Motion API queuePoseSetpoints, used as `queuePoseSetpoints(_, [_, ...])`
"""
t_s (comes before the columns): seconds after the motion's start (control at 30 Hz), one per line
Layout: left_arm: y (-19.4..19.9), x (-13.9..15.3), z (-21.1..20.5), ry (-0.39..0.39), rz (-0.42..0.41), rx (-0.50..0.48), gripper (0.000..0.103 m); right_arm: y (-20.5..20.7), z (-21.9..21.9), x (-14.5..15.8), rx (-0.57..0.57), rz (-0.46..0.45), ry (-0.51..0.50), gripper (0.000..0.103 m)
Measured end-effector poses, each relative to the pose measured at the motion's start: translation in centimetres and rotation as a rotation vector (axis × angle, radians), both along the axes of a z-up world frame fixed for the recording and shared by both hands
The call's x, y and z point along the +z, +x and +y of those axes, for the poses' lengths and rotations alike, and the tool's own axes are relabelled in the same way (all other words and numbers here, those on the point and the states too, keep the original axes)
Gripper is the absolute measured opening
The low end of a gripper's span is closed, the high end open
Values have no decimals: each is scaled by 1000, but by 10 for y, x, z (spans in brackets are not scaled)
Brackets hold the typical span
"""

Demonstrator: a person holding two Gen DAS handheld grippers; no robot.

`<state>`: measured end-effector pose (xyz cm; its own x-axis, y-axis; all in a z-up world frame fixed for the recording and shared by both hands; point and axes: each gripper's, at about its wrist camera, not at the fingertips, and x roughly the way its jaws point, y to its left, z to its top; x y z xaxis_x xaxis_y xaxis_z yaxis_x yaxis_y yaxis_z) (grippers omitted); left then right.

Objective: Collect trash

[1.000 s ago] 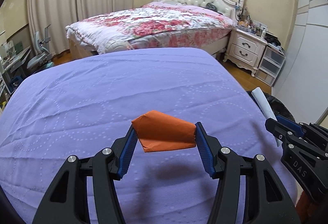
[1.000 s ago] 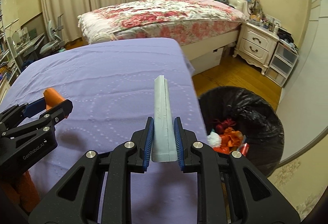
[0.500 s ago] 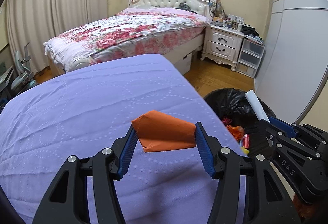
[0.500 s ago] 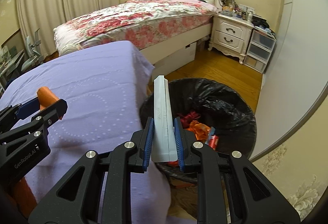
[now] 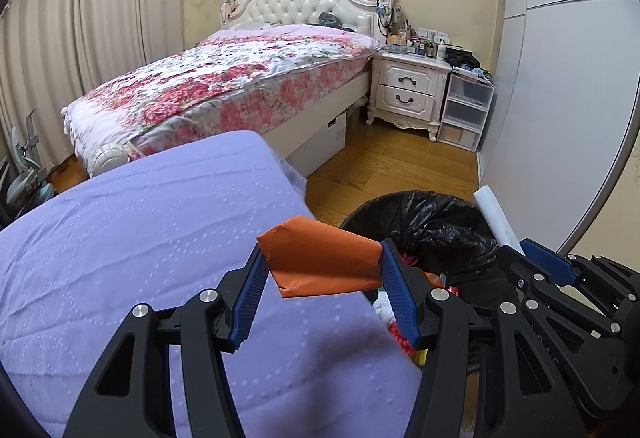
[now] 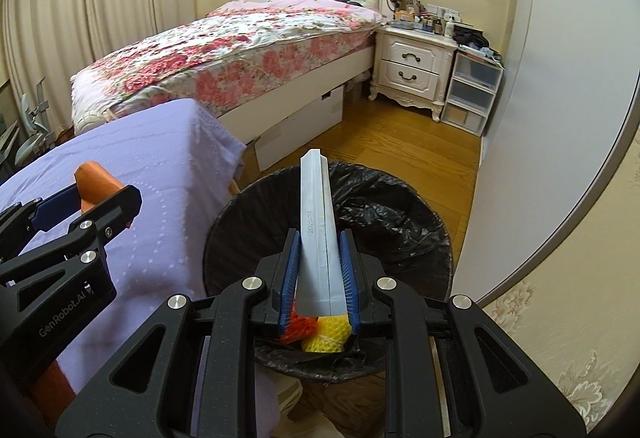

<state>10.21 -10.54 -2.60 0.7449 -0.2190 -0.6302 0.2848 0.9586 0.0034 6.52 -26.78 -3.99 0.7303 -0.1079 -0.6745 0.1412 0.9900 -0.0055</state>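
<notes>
Left gripper (image 5: 324, 292) jaws clamping crumpled orange paper wrapper (image 5: 320, 266) at purple-covered surface (image 5: 140, 238) corner; right gripper (image 6: 319, 270) jaws pinching flat grey plastic sachet (image 6: 317, 230) above black-lined round trash bin (image 6: 400, 209).

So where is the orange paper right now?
The orange paper is pinched in the left gripper, held over the edge of the purple bedspread, just left of the black trash bin.
</notes>
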Motion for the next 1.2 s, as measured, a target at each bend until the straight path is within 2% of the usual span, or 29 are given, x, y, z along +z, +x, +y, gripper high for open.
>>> queuePoseSetpoints(0.63, [37,-22,-37,31,53,-14,57,29,-35,-19,-78,30,40,20])
queuePoseSetpoints(0.7, [40,-23,-38,31,68,-21,63,30,-36,-20,-83,30,41,23])
queuePoseSetpoints(0.77, [40,-22,-38,34,63,-17,73,30,-38,-21,-89,29,41,31])
queuePoseSetpoints(1.07, [37,-21,-35,37,47,8,80,27,-43,-17,-124,9,30,50])
queuePoseSetpoints(1.2, [36,-17,-31,36,40,26,81,23,-45,-15,-137,3,28,54])
